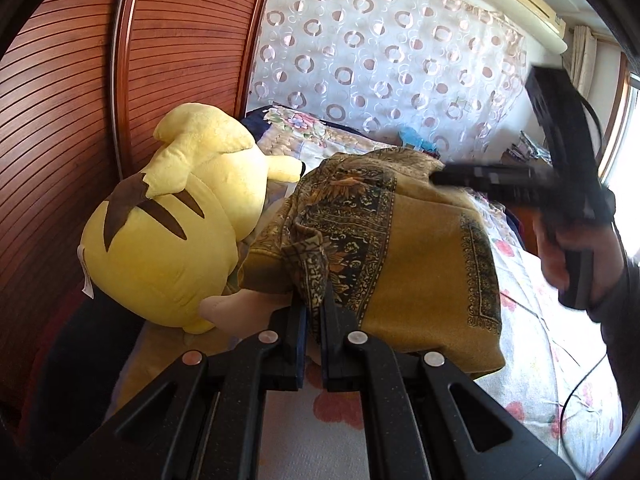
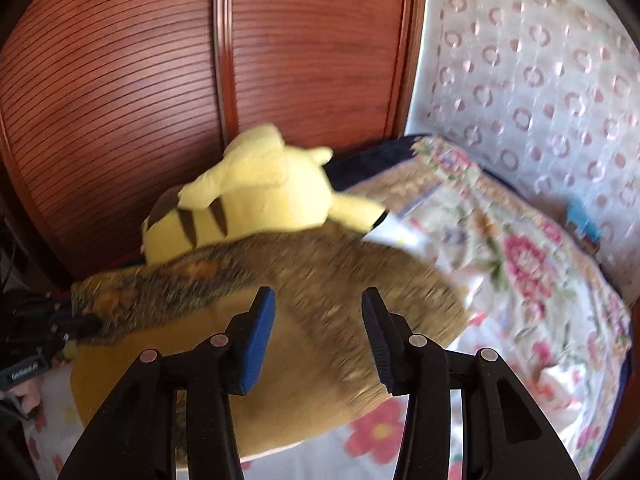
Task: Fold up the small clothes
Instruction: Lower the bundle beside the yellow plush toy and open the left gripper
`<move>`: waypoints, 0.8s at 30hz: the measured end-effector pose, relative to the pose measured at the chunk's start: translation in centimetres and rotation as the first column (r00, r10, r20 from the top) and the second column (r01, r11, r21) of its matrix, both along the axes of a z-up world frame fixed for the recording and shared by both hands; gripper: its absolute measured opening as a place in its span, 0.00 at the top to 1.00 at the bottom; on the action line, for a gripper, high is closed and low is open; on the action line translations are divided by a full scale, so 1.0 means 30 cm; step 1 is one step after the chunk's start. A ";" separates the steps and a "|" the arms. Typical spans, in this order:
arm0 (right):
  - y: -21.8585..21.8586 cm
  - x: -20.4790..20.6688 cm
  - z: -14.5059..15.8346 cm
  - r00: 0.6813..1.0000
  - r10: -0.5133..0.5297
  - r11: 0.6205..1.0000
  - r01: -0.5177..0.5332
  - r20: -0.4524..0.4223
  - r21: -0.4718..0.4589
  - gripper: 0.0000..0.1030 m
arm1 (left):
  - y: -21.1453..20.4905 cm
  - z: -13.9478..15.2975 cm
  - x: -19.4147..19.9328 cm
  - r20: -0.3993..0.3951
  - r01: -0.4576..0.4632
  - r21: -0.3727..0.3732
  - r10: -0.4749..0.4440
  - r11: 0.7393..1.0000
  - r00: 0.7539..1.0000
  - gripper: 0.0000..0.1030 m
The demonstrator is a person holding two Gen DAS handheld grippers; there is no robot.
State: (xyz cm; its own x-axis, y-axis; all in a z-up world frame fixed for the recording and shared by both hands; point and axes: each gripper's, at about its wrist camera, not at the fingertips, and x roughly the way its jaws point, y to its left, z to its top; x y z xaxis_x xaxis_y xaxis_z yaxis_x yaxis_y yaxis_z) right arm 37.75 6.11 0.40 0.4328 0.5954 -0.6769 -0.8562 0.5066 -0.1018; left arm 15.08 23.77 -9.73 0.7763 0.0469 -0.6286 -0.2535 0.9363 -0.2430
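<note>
A mustard-yellow garment with dark ornate print (image 1: 400, 240) lies on the flowered bedsheet (image 1: 532, 320); it also shows in the right wrist view (image 2: 320, 280), blurred. My left gripper (image 1: 314, 312) is shut on a bunched fold of the garment at its near edge. My right gripper (image 2: 318, 336) is open and empty, its blue-padded fingers (image 2: 256, 340) hovering just over the garment's near part. In the left wrist view the right gripper (image 1: 444, 178) appears blurred at the garment's far right corner. The left gripper (image 2: 72, 326) shows at the garment's left edge in the right wrist view.
A big yellow plush toy (image 1: 172, 220) lies at the head of the bed, touching the garment; it also shows in the right wrist view (image 2: 260, 200). A slatted wooden wardrobe (image 1: 80, 100) stands behind it. A circle-patterned curtain (image 1: 380, 60) runs along the bed's far side.
</note>
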 end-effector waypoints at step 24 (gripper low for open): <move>-0.037 -0.141 -0.153 1.000 -0.022 1.000 0.022 -0.015 0.005 0.55 | -0.025 0.007 -0.004 -0.028 0.006 0.062 -0.004 0.998 1.000 0.91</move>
